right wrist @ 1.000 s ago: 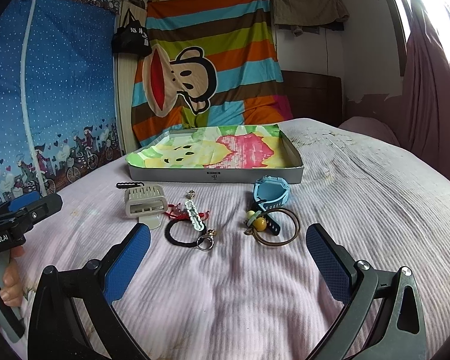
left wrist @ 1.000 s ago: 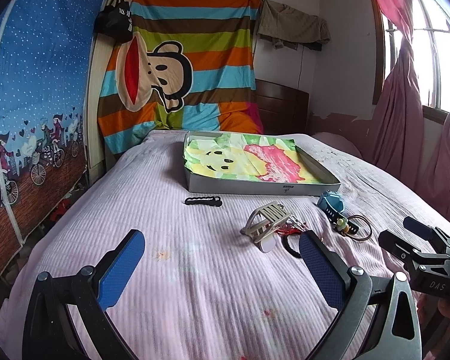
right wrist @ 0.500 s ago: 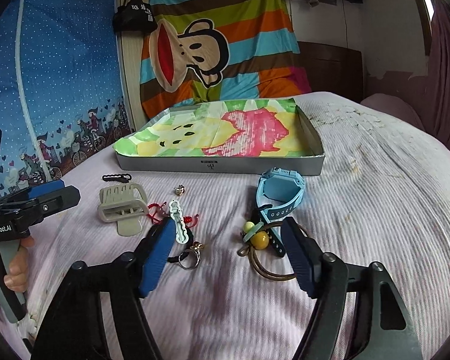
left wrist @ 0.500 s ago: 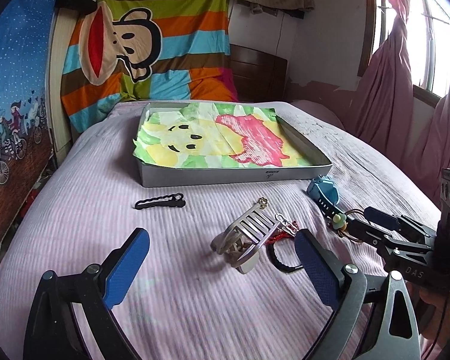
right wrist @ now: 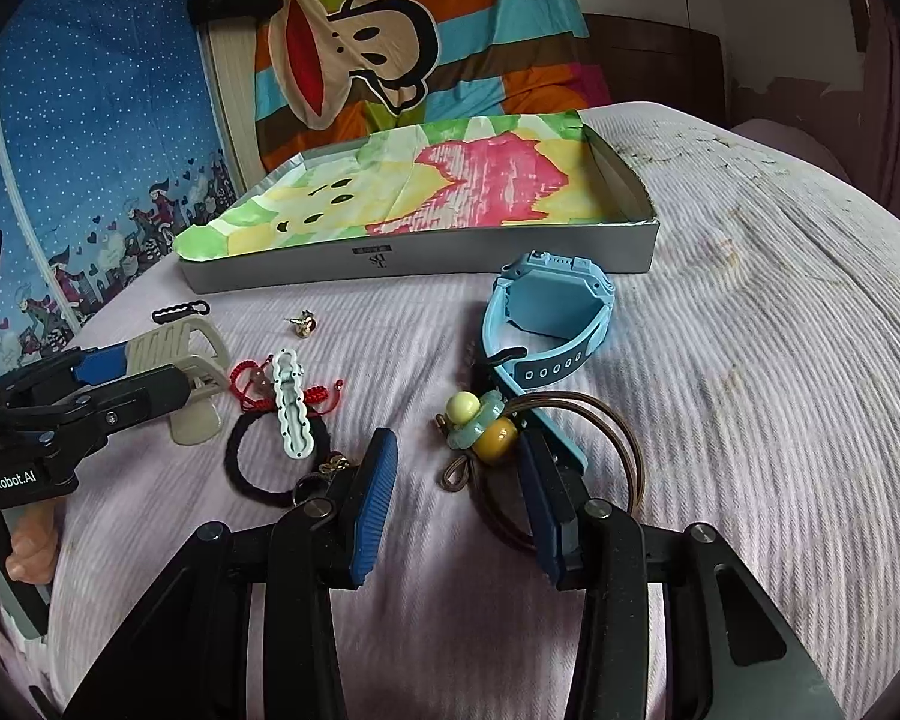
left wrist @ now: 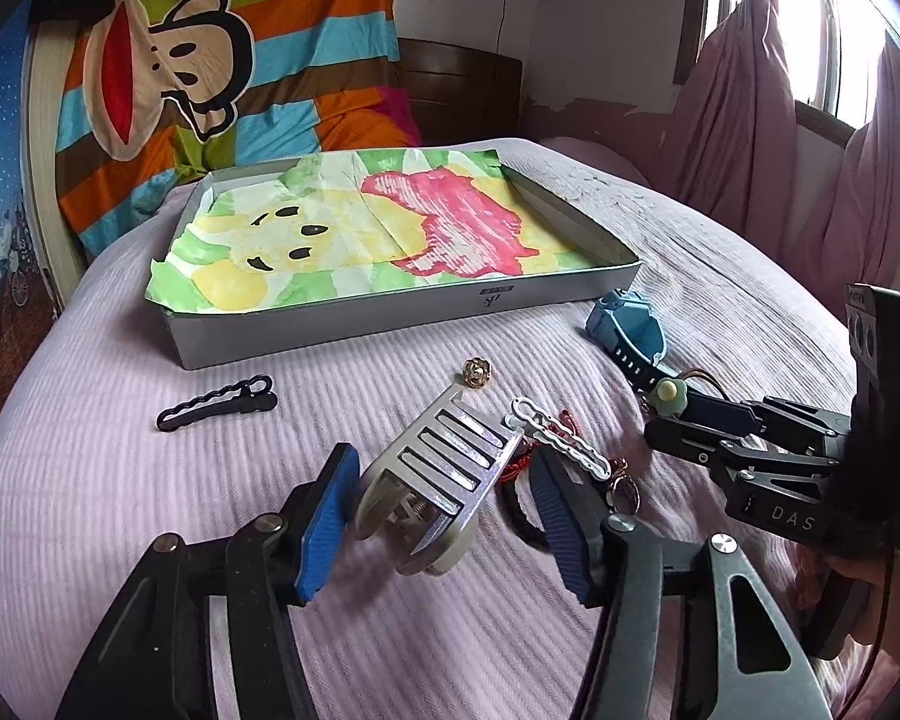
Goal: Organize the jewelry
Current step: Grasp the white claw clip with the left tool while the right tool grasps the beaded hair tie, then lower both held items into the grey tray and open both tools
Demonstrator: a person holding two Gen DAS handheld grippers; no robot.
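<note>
On the pink bedspread (right wrist: pixel 750 390) I count one shallow box (left wrist: pixel 402 315) lined with painted paper, one blue watch (right wrist: pixel 549 324), one beige claw clip (left wrist: pixel 444 474), one black wavy hair clip (left wrist: pixel 216 405), one pale mint wavy clip (right wrist: pixel 291 414), one black hair tie (right wrist: pixel 258 474), one red cord bracelet (right wrist: pixel 246 378), one small gold stud (left wrist: pixel 477 372) and one brown cord loop with beads (right wrist: pixel 480 426).

The claw clip is slotted, with its spring showing, and lies tilted on its side. The bead cluster is yellow, mint and amber on doubled brown cord, lying just beside the watch strap. All pieces lie in front of the box, none inside it.

My left tongs (left wrist: pixel 444 516) have just been closing and stand about half open around the claw clip; the left pad looks to be at its edge, the right pad apart from it. My right tongs (right wrist: pixel 456 492) have also been closing, partly open around the bead cluster, not yet pinching it.

Only the left view shows the window and pink curtains (left wrist: pixel 744 120); only the right view shows my left hand (right wrist: pixel 27 546) on its handle.
</note>
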